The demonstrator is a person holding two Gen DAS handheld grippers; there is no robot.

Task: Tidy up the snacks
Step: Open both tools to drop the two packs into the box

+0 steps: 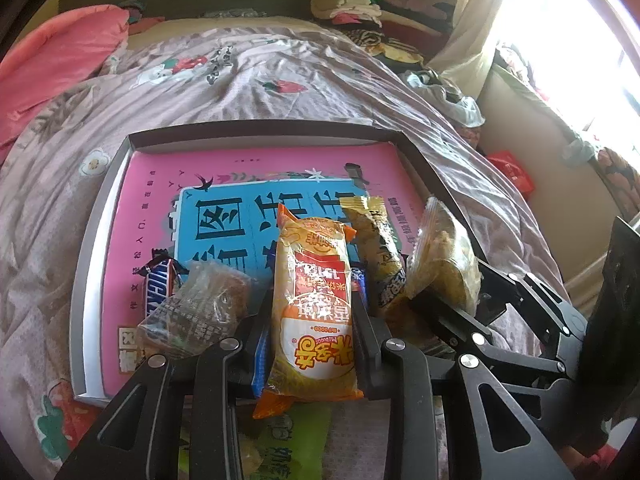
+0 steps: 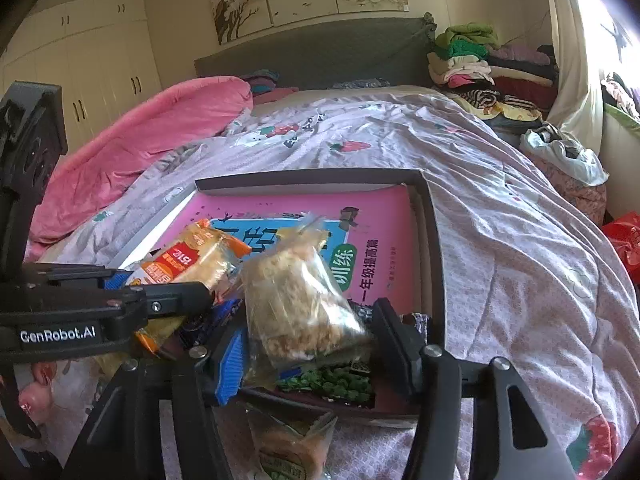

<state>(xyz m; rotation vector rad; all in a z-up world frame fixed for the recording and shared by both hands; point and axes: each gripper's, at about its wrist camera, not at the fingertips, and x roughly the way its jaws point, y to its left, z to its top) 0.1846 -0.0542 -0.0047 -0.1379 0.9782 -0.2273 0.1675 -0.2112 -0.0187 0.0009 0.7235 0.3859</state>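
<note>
My left gripper [image 1: 312, 304] is shut on an orange and yellow snack pack [image 1: 312, 300], held lengthwise over the near end of a shallow dark-rimmed box [image 1: 264, 130]. A pink and blue book [image 1: 224, 168] lines the box. My right gripper [image 2: 310, 320] has a clear bag of pale crispy snack [image 2: 300, 300] standing between its fingers. The bag leans on the blue left pad [image 2: 232, 364], its top is blurred, and the right finger [image 2: 400, 344] stands at its edge; the jaws look open. In the left wrist view that bag [image 1: 444, 256] is at the box's right rim.
Lying in the box are a Snickers bar [image 1: 160, 284], a brown cake in clear wrap [image 1: 196, 308], a yellow and black pack [image 1: 376, 248] and a green pea pack [image 2: 332, 384]. Another clear snack bag [image 2: 288, 448] lies on the floral bedcover [image 2: 500, 240]. A pink quilt [image 2: 140, 152] is at the left.
</note>
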